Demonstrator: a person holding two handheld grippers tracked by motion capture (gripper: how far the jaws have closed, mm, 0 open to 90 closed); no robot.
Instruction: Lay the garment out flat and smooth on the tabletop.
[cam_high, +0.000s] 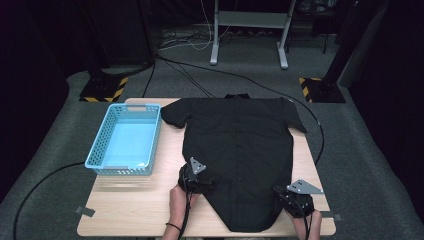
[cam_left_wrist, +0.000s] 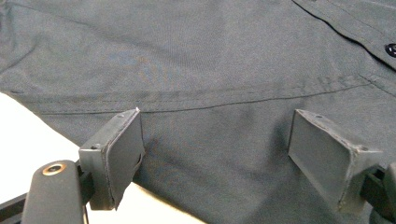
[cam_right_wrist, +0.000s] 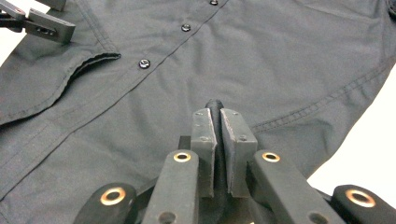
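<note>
A black short-sleeved shirt (cam_high: 239, 150) is spread flat on the table (cam_high: 125, 205), collar away from the person. The right tongs (cam_right_wrist: 218, 122) are clenched on a pinch of its lower hem; the left tongs (cam_left_wrist: 215, 154) are held released over the opposite hem. If only one side is lifted, the cloth is likely to be dragged askew. A blue basket (cam_high: 126, 137) stands just left; little bare table remains on the right.
</note>
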